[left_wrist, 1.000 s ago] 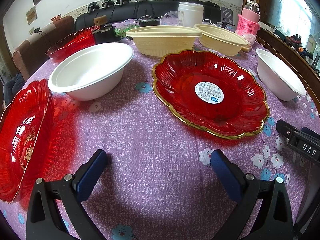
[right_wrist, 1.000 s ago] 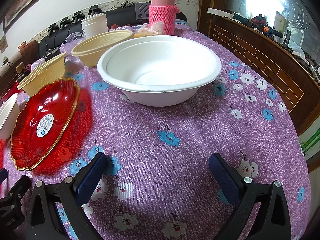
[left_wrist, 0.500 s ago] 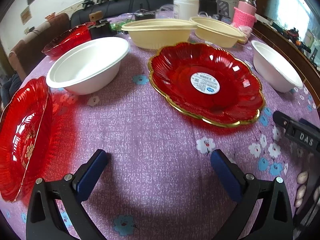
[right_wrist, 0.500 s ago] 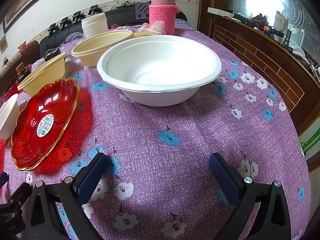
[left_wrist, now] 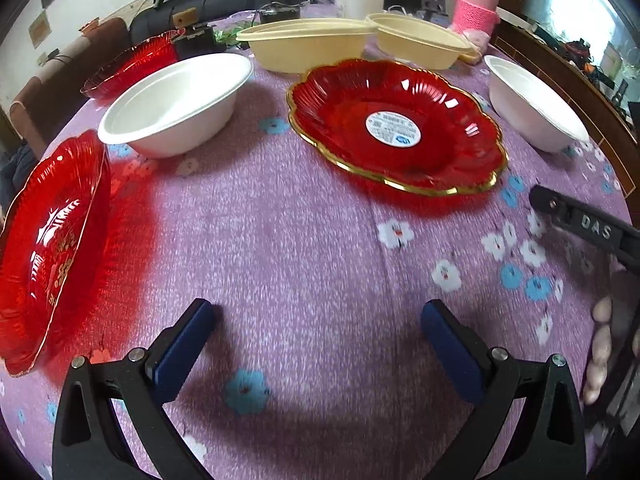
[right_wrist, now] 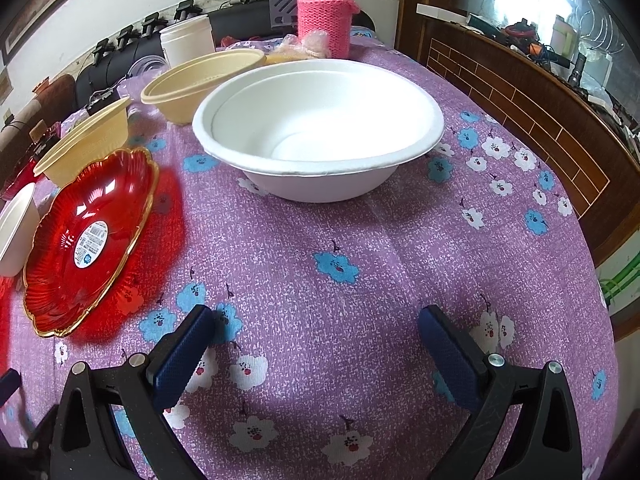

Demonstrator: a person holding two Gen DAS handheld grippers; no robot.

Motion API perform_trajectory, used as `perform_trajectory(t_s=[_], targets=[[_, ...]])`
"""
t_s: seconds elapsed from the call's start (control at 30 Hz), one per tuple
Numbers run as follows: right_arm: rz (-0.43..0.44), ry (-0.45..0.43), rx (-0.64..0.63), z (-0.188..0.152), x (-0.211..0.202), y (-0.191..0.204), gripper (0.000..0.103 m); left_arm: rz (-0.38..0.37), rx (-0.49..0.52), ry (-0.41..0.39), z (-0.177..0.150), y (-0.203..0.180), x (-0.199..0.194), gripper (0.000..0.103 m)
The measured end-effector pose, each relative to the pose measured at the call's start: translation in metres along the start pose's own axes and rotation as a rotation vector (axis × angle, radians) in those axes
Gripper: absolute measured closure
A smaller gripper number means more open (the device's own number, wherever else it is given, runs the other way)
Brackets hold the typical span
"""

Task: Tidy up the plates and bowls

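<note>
Purple floral cloth over the bench (right_wrist: 360, 240), dark sofa behind, gold-rimmed red plate (left_wrist: 394, 126) between white bowls, left gripper (left_wrist: 318, 334) drawn back slightly, right gripper (right_wrist: 316, 334) unmoved, both jaws spread, empty.

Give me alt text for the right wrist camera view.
An empty white bowl sits ahead of the open right gripper on a purple floral tablecloth. A red gold-rimmed plate lies left, with two beige bowls behind.

Worktop (right_wrist: 360, 240) cloth: purple, blue and white flowers. Plates (left_wrist: 396, 128) red, gold-edged. Bowls white (right_wrist: 320, 128) and cream (left_wrist: 304, 46). Flask (right_wrist: 326, 20) sleeve pink knit.
</note>
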State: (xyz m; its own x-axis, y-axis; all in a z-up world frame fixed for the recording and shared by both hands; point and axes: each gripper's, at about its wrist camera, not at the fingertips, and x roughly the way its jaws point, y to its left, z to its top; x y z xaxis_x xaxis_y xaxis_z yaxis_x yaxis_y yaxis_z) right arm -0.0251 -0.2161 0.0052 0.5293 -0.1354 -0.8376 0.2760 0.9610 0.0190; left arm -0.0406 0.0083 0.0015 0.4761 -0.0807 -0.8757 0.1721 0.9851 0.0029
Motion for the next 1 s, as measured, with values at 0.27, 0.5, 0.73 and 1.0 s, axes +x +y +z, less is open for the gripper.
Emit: perform_trajectory(t_s=[0.27, 0.5, 0.73, 1.0], targets=[[0.009, -0.007, -0.018, -0.008, -0.006, 0.000, 0.001, -0.076, -0.033, -0.162, -0.030, 0.016, -0.056, 0.000], [0.006, -0.027, -0.029, -0.014, -0.017, 0.002, 0.001, -0.084, -0.065, -0.376, -0.046, 0.057, -0.147, 0.000], [0.097, -0.199, -0.024, -0.018, -0.092, 0.005, 0.001, -0.005, -0.131, -0.576, -0.050, 0.109, -0.246, 0.000], [0.245, -0.494, -0.080, -0.004, -0.232, 0.026, 0.001, 0.091, -0.164, -0.744, -0.051, 0.153, -0.370, 0.000]])
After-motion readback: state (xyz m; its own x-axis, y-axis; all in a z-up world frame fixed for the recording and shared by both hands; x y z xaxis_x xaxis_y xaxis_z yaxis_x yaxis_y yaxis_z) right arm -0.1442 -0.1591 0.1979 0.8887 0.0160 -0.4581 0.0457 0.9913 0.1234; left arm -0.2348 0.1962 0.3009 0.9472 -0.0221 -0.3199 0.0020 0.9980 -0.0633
